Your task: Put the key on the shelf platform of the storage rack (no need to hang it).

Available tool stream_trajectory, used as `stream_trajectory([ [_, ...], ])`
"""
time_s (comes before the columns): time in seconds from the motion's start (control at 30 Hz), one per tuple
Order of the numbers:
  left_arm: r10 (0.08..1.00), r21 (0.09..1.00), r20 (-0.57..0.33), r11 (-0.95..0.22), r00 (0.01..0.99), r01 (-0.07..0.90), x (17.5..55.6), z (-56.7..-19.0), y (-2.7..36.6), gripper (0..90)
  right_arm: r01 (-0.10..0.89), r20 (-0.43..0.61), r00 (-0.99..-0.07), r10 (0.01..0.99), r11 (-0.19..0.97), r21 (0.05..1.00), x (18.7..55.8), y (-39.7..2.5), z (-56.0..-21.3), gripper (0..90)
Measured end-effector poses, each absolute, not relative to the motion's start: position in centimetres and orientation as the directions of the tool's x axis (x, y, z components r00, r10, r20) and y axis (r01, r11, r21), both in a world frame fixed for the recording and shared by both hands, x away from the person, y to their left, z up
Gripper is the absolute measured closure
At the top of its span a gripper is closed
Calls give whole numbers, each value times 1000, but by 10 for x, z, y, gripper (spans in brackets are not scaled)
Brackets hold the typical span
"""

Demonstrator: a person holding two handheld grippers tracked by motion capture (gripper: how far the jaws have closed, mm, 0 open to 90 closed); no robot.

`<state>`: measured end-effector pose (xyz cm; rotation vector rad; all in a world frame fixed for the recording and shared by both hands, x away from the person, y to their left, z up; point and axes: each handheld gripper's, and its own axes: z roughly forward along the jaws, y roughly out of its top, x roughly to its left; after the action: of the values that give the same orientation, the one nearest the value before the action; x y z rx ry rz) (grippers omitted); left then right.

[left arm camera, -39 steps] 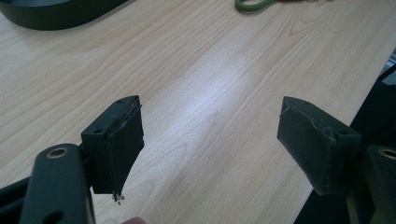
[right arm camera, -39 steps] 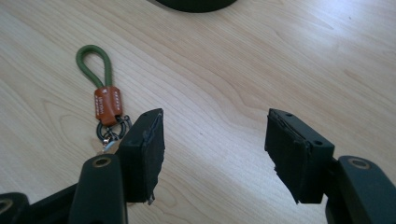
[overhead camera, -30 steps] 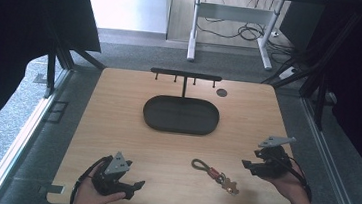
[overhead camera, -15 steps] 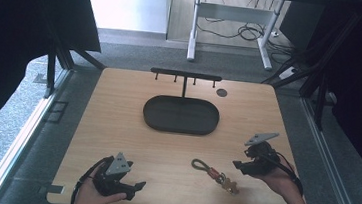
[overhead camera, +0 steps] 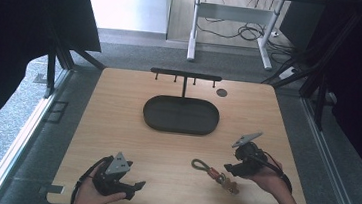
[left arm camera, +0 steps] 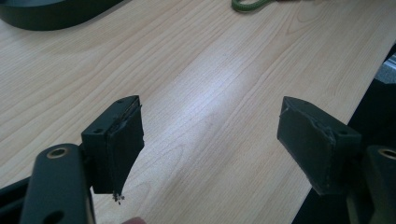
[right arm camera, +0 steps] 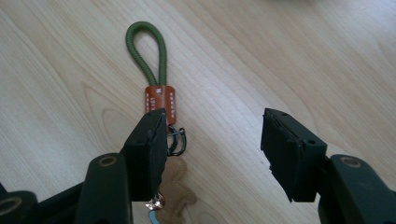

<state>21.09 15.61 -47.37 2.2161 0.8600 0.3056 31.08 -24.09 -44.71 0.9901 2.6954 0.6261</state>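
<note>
A keychain [overhead camera: 215, 173] lies flat on the wooden table, right of centre: a green cord loop [right arm camera: 147, 50], a brown leather band [right arm camera: 159, 101], a black ring and a tan tag. My right gripper [overhead camera: 230, 168] is open just right of it; in the right gripper view its left jaw partly covers the ring and tag, with nothing between the fingers [right arm camera: 212, 149]. My left gripper [overhead camera: 133, 185] rests open near the table's front left edge, its jaws wide apart [left arm camera: 210, 144] over bare wood. The green cord loop [left arm camera: 247, 4] shows at the top of the left gripper view.
A dark oval tray [overhead camera: 181, 115] sits in the middle of the table, with a black T-shaped hook rack [overhead camera: 185, 76] standing behind it. A small dark disc [overhead camera: 221, 92] lies at the back right. The table's front edge runs close under both hands.
My right gripper has moved left and down the table toward the keychain, ending right beside it. The left gripper has stayed put.
</note>
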Motion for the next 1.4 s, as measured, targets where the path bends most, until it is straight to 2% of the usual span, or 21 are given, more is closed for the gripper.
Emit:
stream_trajectory([
  [0.77, 660, 709, -36, -512, 751, 485, 210, -473, 155, 232, 560, -6, -789, 614, 724, 403, 312, -209, -474, 433],
  [1.4, 654, 705, -37, -519, 755, 483, 210, -474, 153, 232, 569, 31, -802, 597, 746, 345, 312, -200, -494, 480],
])
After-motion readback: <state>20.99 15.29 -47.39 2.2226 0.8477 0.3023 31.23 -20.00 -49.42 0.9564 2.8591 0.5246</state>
